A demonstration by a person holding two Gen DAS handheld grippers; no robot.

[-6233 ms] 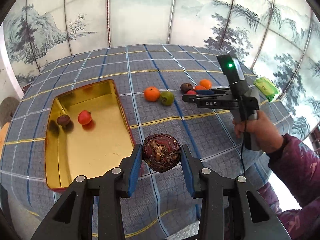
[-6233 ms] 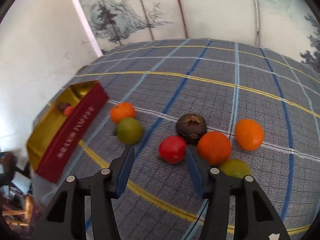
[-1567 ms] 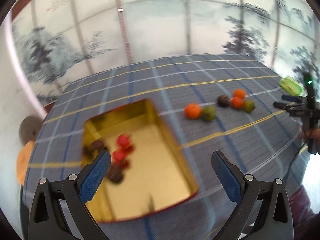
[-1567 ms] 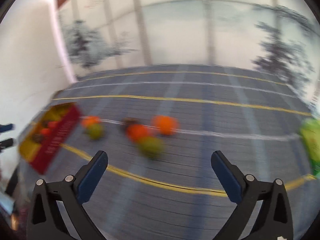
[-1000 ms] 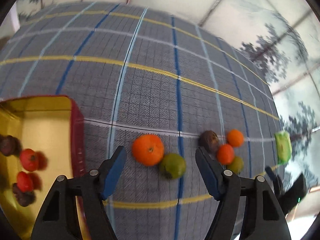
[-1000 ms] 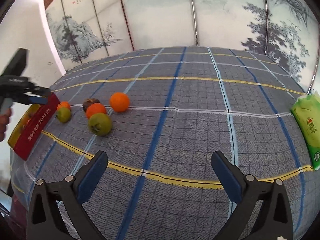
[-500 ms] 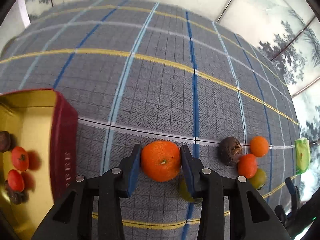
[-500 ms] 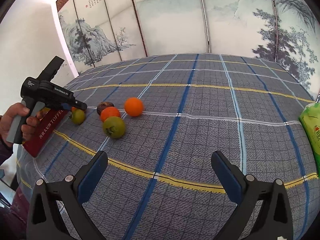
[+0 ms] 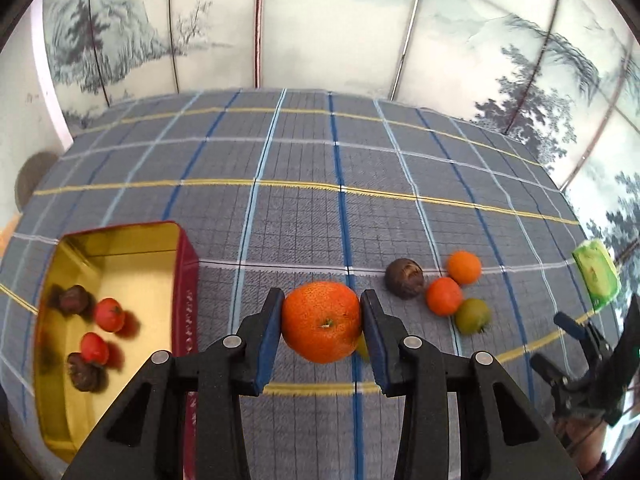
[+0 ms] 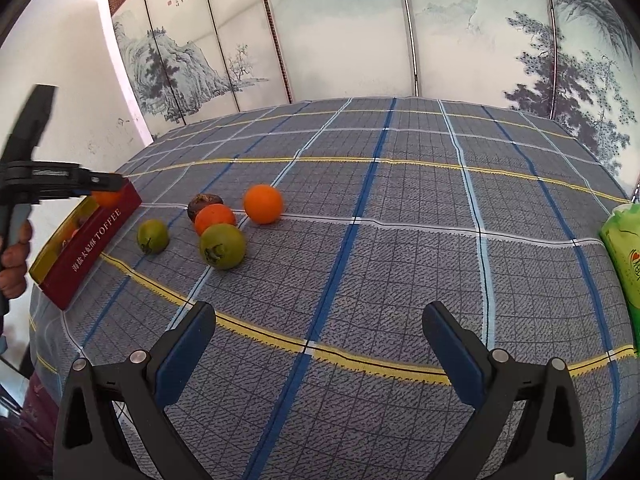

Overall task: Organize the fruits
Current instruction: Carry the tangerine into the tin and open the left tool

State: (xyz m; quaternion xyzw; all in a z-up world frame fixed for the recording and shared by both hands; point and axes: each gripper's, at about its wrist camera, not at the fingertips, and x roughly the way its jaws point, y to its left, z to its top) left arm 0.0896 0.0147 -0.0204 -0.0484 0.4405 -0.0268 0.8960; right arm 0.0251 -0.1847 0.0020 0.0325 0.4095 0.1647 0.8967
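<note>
I see orange stem end facing camera | pinched in my left tongs | right tongs spread, holding nothing

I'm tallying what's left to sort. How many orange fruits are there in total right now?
3. One orange is clamped in the left gripper beside the tin. Two more lie on the tablecloth, in the loose cluster. The tin might hide others.
</note>
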